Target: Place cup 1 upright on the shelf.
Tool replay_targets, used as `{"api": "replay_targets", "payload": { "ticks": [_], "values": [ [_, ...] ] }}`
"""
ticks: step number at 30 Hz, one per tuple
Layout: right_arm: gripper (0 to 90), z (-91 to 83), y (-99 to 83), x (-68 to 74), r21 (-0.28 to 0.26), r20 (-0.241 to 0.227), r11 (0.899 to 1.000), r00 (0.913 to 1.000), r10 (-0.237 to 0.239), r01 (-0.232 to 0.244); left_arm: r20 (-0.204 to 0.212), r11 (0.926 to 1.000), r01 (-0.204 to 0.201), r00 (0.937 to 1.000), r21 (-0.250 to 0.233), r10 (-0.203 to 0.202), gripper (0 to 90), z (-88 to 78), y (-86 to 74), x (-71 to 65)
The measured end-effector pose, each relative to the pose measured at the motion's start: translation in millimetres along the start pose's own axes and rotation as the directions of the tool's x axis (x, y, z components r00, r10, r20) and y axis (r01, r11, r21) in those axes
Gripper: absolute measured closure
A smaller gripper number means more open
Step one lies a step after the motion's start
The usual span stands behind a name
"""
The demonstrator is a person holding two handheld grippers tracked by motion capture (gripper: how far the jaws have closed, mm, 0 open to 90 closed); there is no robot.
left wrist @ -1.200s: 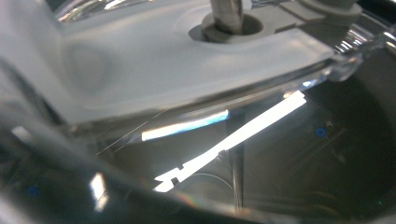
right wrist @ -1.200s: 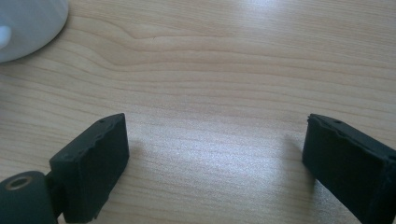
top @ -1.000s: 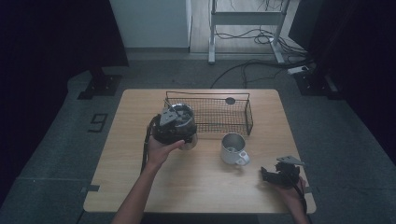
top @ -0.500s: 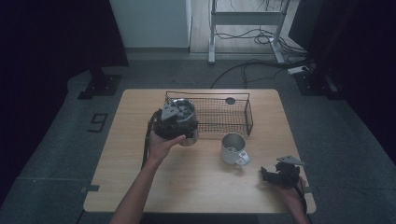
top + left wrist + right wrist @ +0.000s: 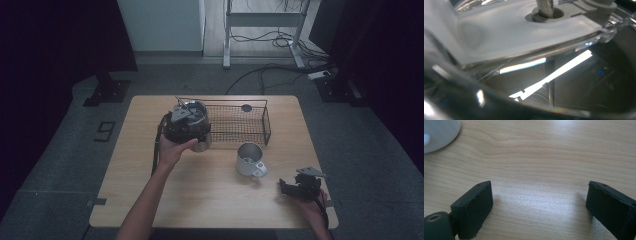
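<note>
Currently | left hand-held gripper [image 5: 186,125] clamped on glass pot [image 5: 197,131], beside wire basket [image 5: 260,120] | right hand-held gripper [image 5: 299,187] gaped empty, near basket

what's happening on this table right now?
A person works with a gripper in each hand. The left gripper holds a clear glass pot at the left end of the wire basket, above the table; its own view looks close-up through the glass at the pot's pale lid. The right gripper rests near the table's right front corner, jaws open on bare wood. A metal mug stands in front of the basket, untouched.
</note>
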State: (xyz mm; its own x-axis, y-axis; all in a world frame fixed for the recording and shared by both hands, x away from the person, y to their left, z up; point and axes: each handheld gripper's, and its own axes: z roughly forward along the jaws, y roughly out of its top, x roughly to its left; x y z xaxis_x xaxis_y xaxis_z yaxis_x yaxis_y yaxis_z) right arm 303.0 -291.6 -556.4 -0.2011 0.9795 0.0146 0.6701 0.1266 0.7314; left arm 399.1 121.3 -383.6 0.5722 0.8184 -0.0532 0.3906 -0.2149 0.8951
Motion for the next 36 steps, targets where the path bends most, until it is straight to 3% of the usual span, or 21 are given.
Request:
{"api": "replay_targets", "payload": {
  "ticks": [17,36],
  "values": [
    [7.0,-0.1,0.0,-0.1,0.001,0.001,1.000,1.0000,-0.001,0.001,-0.012,0.9999,0.015,0.9998,0.005,-0.015,4.2,6.6,8.7,8.4],
    [7.1,-0.1,0.0,-0.1,0.001,0.001,1.000,1.0000,-0.001,0.001,-0.013,0.9998,0.010,0.9999,0.014,-0.010,4.2,16.8,23.3,8.3]
  ]
}}
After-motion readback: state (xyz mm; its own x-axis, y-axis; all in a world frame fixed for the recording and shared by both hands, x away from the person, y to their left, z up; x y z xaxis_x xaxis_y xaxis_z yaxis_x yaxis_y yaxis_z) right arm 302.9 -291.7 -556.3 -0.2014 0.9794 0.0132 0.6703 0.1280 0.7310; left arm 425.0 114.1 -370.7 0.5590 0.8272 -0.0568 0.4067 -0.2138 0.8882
